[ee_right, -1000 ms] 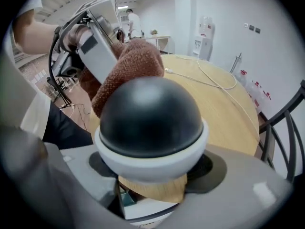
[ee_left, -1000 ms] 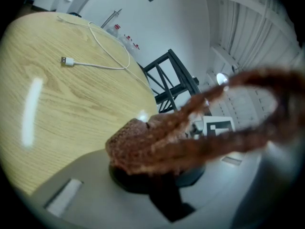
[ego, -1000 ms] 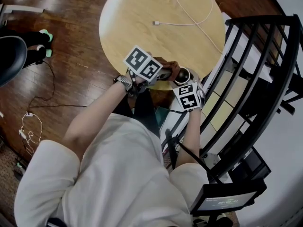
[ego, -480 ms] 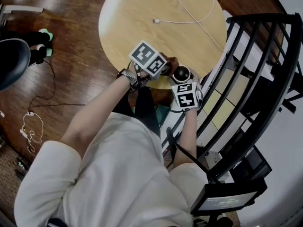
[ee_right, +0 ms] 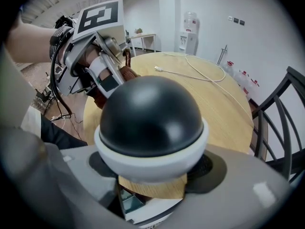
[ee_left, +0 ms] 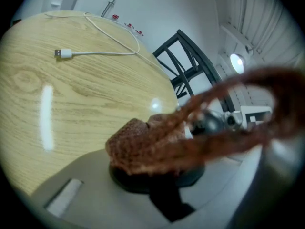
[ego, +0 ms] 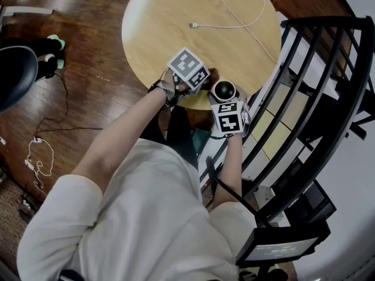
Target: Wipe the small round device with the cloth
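Device (ee_right: 151, 123) clamped by right gripper (ee_right: 155, 171) at table (ego: 176, 16) edge, dome exposed. Cloth (ee_left: 143, 147) pinched by left gripper (ee_left: 157, 178), held beside dome, likely for wiping.

Office: water cooler (ee_right: 189, 30), round table (ego: 176, 22)

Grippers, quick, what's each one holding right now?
Left gripper: shut on the brown fuzzy cloth.
Right gripper: shut on the small round black-domed, white-rimmed device.

Brown cloth (ee_left: 157, 144) in the left tool (ee_left: 155, 173), wooden table (ee_left: 71, 99) beyond.
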The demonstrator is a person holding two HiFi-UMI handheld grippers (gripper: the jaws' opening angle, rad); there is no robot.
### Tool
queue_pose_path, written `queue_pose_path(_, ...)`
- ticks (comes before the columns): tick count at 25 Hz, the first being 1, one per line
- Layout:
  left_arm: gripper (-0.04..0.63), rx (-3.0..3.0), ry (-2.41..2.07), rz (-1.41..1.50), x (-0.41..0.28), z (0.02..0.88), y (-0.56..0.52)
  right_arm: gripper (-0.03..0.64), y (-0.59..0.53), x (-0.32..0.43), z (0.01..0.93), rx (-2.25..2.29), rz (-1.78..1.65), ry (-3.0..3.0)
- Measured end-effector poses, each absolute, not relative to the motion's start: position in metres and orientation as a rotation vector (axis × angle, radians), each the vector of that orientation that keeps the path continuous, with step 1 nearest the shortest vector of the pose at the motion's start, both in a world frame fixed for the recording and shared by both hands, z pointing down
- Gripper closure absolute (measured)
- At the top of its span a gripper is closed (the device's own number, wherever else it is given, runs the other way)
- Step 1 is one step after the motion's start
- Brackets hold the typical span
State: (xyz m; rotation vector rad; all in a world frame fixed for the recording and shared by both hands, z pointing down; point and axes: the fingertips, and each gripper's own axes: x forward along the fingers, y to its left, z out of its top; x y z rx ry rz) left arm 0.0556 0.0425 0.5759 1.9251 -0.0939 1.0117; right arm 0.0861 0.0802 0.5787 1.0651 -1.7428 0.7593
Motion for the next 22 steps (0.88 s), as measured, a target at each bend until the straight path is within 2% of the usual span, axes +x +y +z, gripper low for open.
queue_pose_path(7, 0.515, 2.042, -0.083, 1.076, 0.057, 0.574, 0.039, 0.258, 0.08, 0.089, 0.58, 1.006, 0.683, -1.779)
queue_pose_path(12, 0.515, 2.048, -0.137, 0.809, 0.044, 0.536, 0.028, 0.25, 0.092, 0.095, 0.583, 0.751, 0.478, -1.837)
queue_pose_path(17, 0.515, 2.057, 0.026, 0.511, 0.043, 0.468, 0.042, 0.25, 0.087, 0.093, 0.576, 0.635, 0.32, -1.968)
queue_pose_path(22, 0.515, 2.077, 0.179, 0.54, 0.059, 0.453, 0.064, 0.256, 0.078, 0.091, 0.577, 0.569, 0.249, -1.974)
